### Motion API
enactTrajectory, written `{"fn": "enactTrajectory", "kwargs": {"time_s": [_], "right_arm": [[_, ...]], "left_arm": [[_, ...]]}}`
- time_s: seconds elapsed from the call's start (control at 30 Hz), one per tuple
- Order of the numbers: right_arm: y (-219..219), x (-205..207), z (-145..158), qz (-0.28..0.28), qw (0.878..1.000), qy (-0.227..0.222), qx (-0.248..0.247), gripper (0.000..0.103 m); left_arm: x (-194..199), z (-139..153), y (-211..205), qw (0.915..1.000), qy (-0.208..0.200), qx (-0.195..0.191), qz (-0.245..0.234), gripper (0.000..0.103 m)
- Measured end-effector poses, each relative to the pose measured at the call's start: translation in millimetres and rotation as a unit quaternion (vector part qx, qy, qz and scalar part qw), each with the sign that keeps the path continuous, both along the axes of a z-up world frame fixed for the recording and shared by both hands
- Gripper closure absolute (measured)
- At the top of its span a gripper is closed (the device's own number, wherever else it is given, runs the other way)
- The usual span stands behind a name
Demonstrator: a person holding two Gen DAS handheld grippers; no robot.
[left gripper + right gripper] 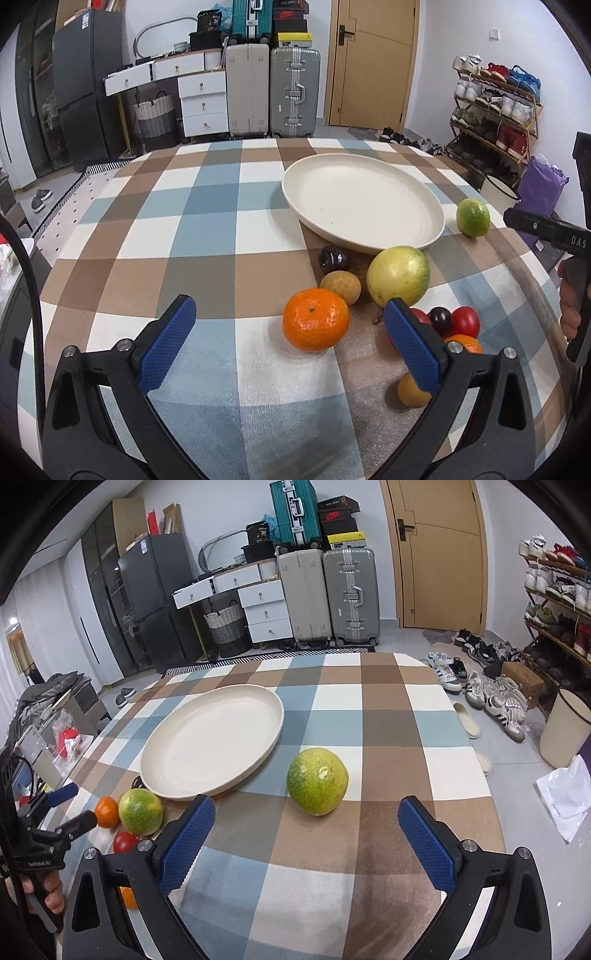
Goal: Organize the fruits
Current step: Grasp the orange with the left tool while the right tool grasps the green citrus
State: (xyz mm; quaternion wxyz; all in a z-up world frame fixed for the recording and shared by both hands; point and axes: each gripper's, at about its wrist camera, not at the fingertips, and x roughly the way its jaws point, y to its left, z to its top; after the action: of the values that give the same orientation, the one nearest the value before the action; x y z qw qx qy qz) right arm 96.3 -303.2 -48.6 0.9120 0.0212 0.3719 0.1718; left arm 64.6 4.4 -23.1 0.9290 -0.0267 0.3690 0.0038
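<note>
Checked cloth in blue, brown and white covers the counter (pixel 207 221), and we hold a gripper over its near edge in each hand. Our left gripper (pixel 290 341) has its blue-padded fingers (pixel 168 343) spread wide with nothing between them; the orange mandarin (pixel 316 319) sits on the cloth in the gap ahead of them, touched by neither pad. Just beyond the mandarin lie a small tan round fruit (pixel 340 287) and a dark plum (pixel 333 258), the plum close against the near rim of the cream plate (pixel 436 225). The plate is bare and stands toward the far side of the counter. Right of the tan fruit rests a big yellow-green fruit (pixel 398 275), with red tomatoes (pixel 466 320), a dark cherry (pixel 440 319) and another orange piece (pixel 463 341) bunched behind the right finger. A yellowish fruit (pixel 410 393) is partly hidden near that finger. Farther right, a green citrus (pixel 317 781) sits alone beside the plate's right rim. Our right gripper (pixel 308 843) hovers before it, fingers (pixel 428 843) wide apart and holding nothing.
</note>
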Motion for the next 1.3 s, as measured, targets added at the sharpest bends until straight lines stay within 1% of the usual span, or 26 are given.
{"fn": "enactTrajectory", "kwargs": {"time_s": [0.07, 0.13, 0.17, 0.2, 0.27, 0.3, 0.37, 0.47, 0.57, 0.63, 0.67, 0.73, 0.8, 0.87, 0.9, 0.97, 1.1, 1.3], "right_arm": [[0, 7, -4, -0.002, 1.000, 0.010, 0.001, 0.006], [2, 14, -9, -0.002, 1.000, 0.021, -0.001, 0.011], [3, 20, -13, -0.002, 1.000, 0.029, -0.002, 0.015], [4, 23, -16, -0.003, 0.999, 0.032, -0.001, 0.019], [7, 32, -22, -0.006, 0.999, 0.041, -0.002, 0.022], [7, 36, -24, -0.007, 0.999, 0.042, -0.002, 0.025], [9, 43, -29, -0.011, 0.999, 0.047, -0.003, 0.026], [11, 50, -34, -0.016, 0.999, 0.050, -0.009, 0.032], [12, 54, -37, -0.018, 0.998, 0.054, -0.010, 0.034], [14, 55, -38, -0.016, 0.998, 0.053, -0.017, 0.035], [15, 56, -39, -0.016, 0.998, 0.052, -0.021, 0.035], [15, 55, -39, -0.013, 0.998, 0.052, -0.022, 0.038], [15, 57, -40, -0.013, 0.998, 0.052, -0.024, 0.039], [15, 57, -41, -0.012, 0.998, 0.053, -0.026, 0.041], [15, 57, -41, -0.011, 0.998, 0.053, -0.027, 0.044], [16, 56, -42, -0.009, 0.998, 0.052, -0.031, 0.046], [19, 56, -44, -0.002, 0.998, 0.054, -0.034, 0.054], [21, 55, -44, 0.000, 0.998, 0.050, -0.039, 0.054]], "left_arm": [[5, -4, 2, 0.9999, 0.013, -0.004, 0.002, 0.003], [9, -7, 3, 0.9998, 0.019, -0.010, 0.002, 0.008], [10, -8, 4, 0.9997, 0.021, -0.013, 0.001, 0.009], [12, -9, 4, 0.9996, 0.024, -0.014, -0.001, 0.011], [15, -11, 3, 0.9994, 0.030, -0.016, -0.007, 0.017], [16, -12, 2, 0.9992, 0.034, -0.016, -0.011, 0.021], [19, -14, -1, 0.9989, 0.041, -0.015, -0.018, 0.026], [21, -16, -4, 0.9985, 0.044, -0.013, -0.029, 0.034], [21, -16, -7, 0.9981, 0.046, -0.014, -0.039, 0.042], [21, -17, -7, 0.9978, 0.047, -0.019, -0.043, 0.050], [21, -17, -8, 0.9975, 0.049, -0.022, -0.046, 0.052], [22, -18, -8, 0.9970, 0.053, -0.025, -0.050, 0.061], [22, -19, -9, 0.9970, 0.053, -0.024, -0.050, 0.064], [21, -18, -8, 0.9970, 0.053, -0.027, -0.050, 0.064], [21, -18, -7, 0.9969, 0.052, -0.029, -0.050, 0.065], [21, -18, -7, 0.9968, 0.052, -0.032, -0.051, 0.065], [19, -18, -7, 0.9965, 0.051, -0.036, -0.056, 0.065], [15, -15, -7, 0.9967, 0.042, -0.041, -0.057, 0.065]]}}
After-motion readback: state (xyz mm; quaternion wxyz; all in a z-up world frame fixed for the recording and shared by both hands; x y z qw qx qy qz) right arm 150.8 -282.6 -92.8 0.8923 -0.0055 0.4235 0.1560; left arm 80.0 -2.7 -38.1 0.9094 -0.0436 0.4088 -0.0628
